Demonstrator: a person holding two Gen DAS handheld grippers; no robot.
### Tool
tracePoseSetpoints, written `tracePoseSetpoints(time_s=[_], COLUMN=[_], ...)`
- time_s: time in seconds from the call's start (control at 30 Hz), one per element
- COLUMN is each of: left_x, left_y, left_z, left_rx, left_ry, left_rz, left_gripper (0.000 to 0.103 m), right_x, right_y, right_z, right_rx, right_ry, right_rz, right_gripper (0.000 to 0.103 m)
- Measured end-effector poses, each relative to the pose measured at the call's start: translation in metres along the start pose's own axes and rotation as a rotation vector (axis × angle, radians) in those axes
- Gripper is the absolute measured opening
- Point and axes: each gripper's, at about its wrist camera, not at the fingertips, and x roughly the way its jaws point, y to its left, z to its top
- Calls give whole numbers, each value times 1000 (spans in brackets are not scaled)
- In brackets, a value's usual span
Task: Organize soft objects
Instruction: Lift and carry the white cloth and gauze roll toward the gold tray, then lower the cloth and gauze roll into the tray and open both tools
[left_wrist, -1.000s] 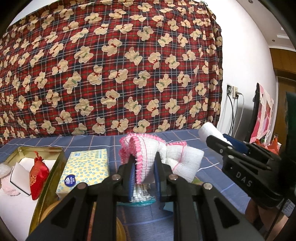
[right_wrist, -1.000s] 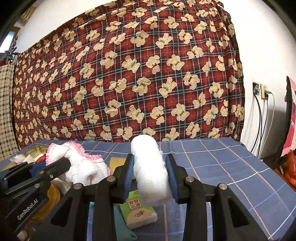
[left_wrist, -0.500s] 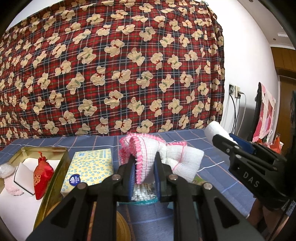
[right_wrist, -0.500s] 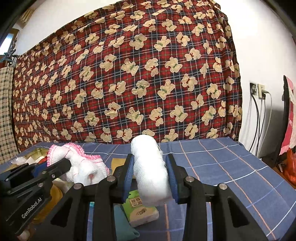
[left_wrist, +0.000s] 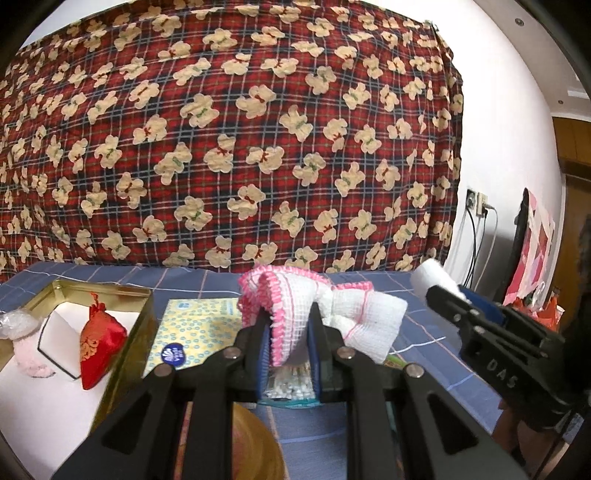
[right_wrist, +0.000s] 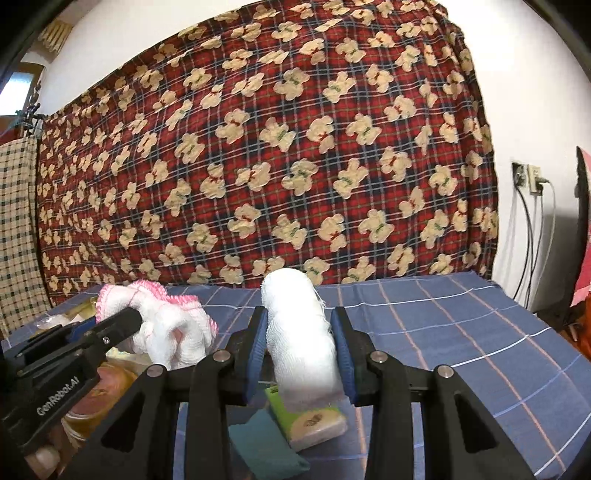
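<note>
Both grippers are a little higher than a second ago, and each keeps its grip on the same cloth. In the left view the gold metal tin (left_wrist: 122, 354) now sits lower in the picture, and more of its white inside shows.

The left view shows things the right view does not: a red silk pouch (left_wrist: 99, 343) lying inside the tin, a yellow tissue pack with blue rings (left_wrist: 195, 332) just beside the tin, and a clear bag of white bits (left_wrist: 290, 384) under the gripper. The right view shows a green and white tissue packet (right_wrist: 314, 421) and a teal cloth pad (right_wrist: 264, 450) lying on the bench with the blue checked cover (right_wrist: 461, 332), just under the roll.

The left gripper (left_wrist: 288, 343) is pinched nearly closed on the white knitted cloth with a pink frilly edge (left_wrist: 295, 306). The cloth is held up in the air and bunches out to the right of the fingers.

The right gripper (right_wrist: 299, 354) is about half open and squeezes the white gauze roll (right_wrist: 299, 332). The roll stands upright between the blue pads, up off the bench.

A red checked blanket with teddy bears (right_wrist: 277, 147) hangs behind.
</note>
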Motion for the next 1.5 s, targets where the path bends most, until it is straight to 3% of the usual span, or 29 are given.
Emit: tracePoseSetpoints(time_s=[0.2, 0.5, 0.93, 1.23, 1.5], left_x=[-9, -34, -62, -72, -79], left_y=[15, 50, 126, 164, 197], left_z=[4, 28, 40, 34, 24], left_rx=[-20, -64, -122, -144, -153], left_ry=[3, 0, 21, 57, 103], left_rz=[-10, 16, 147, 220, 310], left_gripper=[16, 16, 16, 16, 16], right_x=[5, 9, 18, 23, 38], right_y=[18, 75, 153, 196, 232], right_z=[9, 35, 49, 46, 36], right_rx=[21, -5, -21, -50, -94], right_ry=[20, 25, 62, 105, 199], right_rz=[61, 197, 360, 418, 441], right_gripper=[38, 38, 38, 38, 38])
